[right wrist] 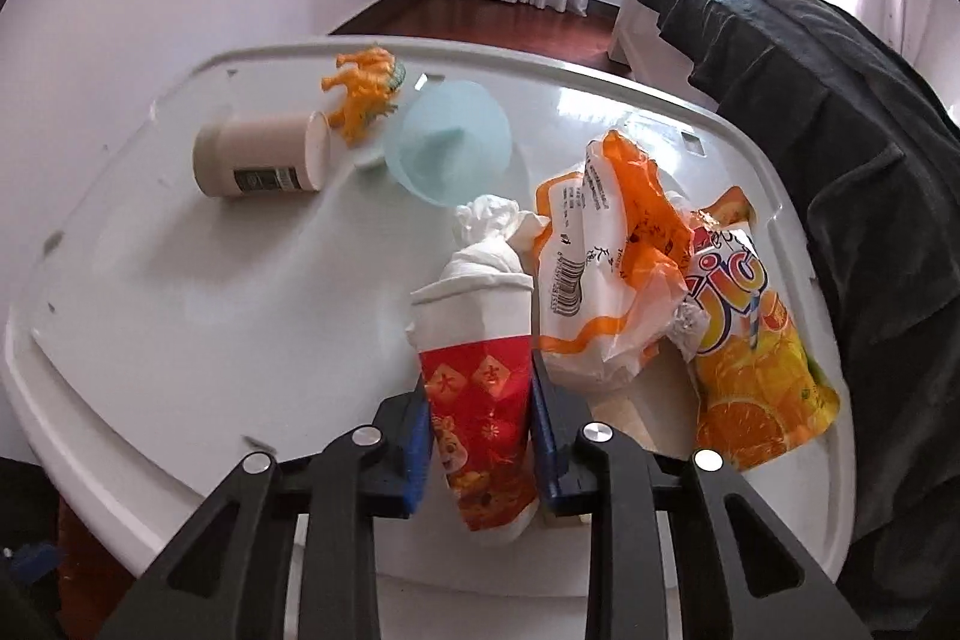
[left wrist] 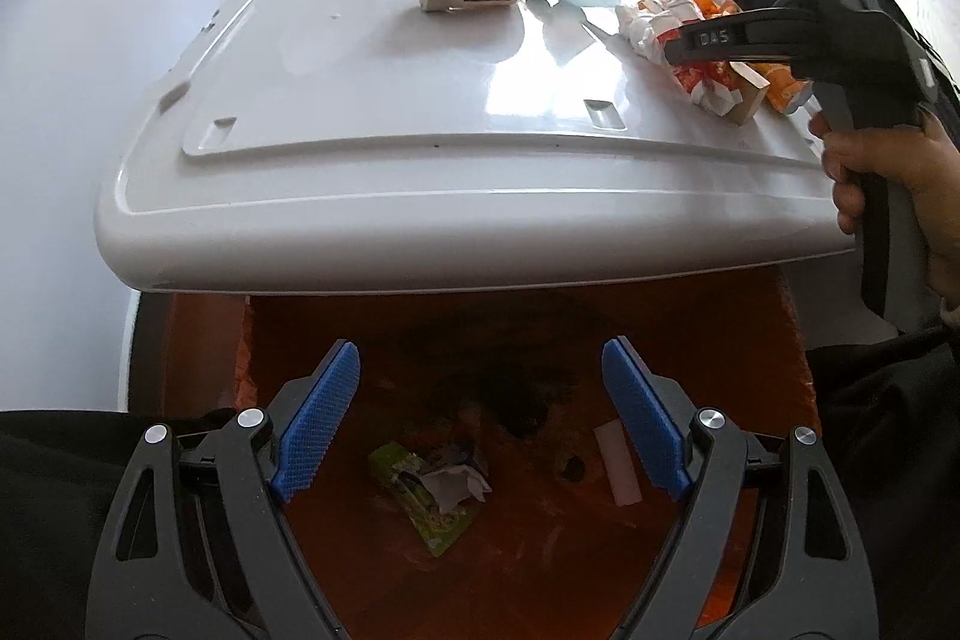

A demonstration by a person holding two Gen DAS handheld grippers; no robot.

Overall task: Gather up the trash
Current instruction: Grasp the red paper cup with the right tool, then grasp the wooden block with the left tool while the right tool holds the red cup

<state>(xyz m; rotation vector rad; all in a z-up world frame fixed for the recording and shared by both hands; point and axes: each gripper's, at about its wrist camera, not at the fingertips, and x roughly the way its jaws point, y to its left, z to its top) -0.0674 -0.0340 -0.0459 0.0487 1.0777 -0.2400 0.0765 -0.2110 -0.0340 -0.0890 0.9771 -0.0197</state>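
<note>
A red and white paper cup (right wrist: pixel 480 340) stuffed with white tissue (right wrist: pixel 486 238) lies on the white plastic tabletop (right wrist: pixel 210 310), and my right gripper (right wrist: pixel 480 418) is shut on its red lower half. Beside it are an orange and white plastic wrapper (right wrist: pixel 600 250) and an orange juice pouch (right wrist: pixel 756 340). My left gripper (left wrist: pixel 480 364) hangs open, holding nothing, over the orange-lined bin (left wrist: pixel 690 340) below the table's front edge. In the bin lie a green wrapper (left wrist: pixel 420 502) with crumpled paper and a white strip (left wrist: pixel 618 460). The left wrist view shows the right gripper (left wrist: pixel 708 40) over the trash pile.
A beige jar (right wrist: pixel 258 154) lies on its side at the back left, next to an orange toy animal (right wrist: pixel 366 88) and a pale blue funnel (right wrist: pixel 450 142). A wooden block (right wrist: pixel 636 412) sits under the wrapper. Dark cloth (right wrist: pixel 840 130) drapes along the right.
</note>
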